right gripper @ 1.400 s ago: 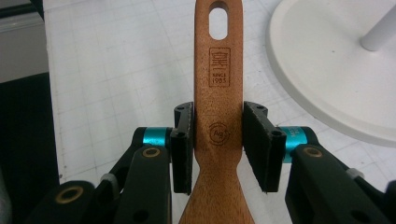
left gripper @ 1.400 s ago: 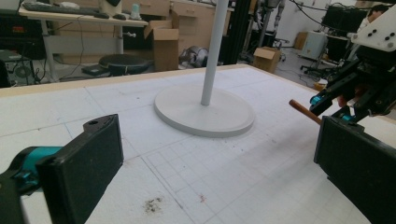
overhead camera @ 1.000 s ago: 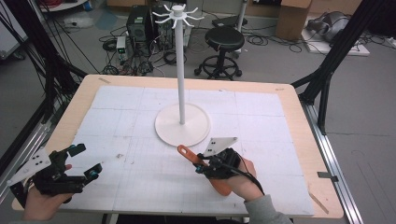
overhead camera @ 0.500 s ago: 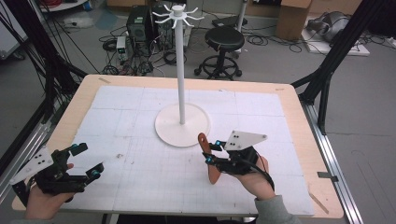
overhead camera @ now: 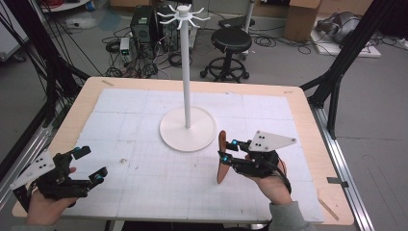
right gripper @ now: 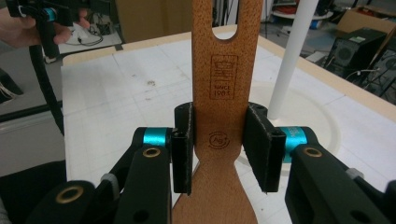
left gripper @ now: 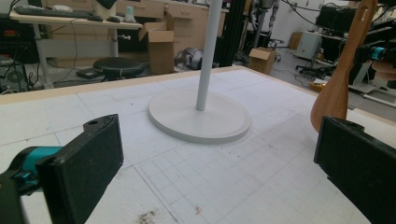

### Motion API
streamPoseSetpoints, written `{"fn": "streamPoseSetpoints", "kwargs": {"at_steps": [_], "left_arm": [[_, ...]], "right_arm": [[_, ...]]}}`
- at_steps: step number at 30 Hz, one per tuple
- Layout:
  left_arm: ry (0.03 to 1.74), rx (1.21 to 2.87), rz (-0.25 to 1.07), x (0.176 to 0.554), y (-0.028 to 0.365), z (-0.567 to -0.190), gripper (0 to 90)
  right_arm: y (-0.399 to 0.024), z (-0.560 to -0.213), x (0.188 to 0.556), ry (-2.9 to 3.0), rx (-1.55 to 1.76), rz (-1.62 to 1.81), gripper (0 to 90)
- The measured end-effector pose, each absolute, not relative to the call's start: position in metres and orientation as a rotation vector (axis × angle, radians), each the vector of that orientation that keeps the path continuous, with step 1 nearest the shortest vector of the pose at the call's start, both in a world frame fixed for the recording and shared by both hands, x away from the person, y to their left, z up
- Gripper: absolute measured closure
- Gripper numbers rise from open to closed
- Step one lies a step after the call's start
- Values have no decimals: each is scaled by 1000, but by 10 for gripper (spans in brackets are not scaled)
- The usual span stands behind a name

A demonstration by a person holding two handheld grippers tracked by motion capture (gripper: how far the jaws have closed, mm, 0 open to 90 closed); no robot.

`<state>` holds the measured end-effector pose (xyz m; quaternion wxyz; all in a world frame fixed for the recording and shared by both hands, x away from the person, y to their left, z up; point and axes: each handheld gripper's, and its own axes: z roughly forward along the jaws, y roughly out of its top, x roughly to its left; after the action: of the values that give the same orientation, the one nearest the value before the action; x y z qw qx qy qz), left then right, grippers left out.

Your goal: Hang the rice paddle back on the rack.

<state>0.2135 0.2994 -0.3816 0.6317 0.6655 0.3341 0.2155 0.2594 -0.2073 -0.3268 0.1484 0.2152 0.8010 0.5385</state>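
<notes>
Right tongs clamped on wooden spatula, blade end down, just off the counter, near and right of the white stand. Left tongs wide open and holding nothing, low at the counter's near left, well apart from the spatula.

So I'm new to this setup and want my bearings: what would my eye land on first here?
Probably the wooden spatula, held upright over the white mat at the near right, clamped in the right tongs. Next, the tall white hook stand rising from its round base at the table's middle. At the near left, the left tongs rest open with nothing between them.
</notes>
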Motion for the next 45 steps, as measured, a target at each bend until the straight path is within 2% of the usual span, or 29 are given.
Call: {"fn": "streamPoseSetpoints", "kwargs": {"at_steps": [23,29,45], "left_arm": [[749,1540,475,218,291,-384,18],[741,1548,469,220,287,-385,18],[736,1544,472,219,286,-385,18]], "right_arm": [[-223,-320,265,2223,642,1597,651],[-221,-310,268,2210,624,1587,651],[-219,-265,302,2252,518,1589,651]]}}
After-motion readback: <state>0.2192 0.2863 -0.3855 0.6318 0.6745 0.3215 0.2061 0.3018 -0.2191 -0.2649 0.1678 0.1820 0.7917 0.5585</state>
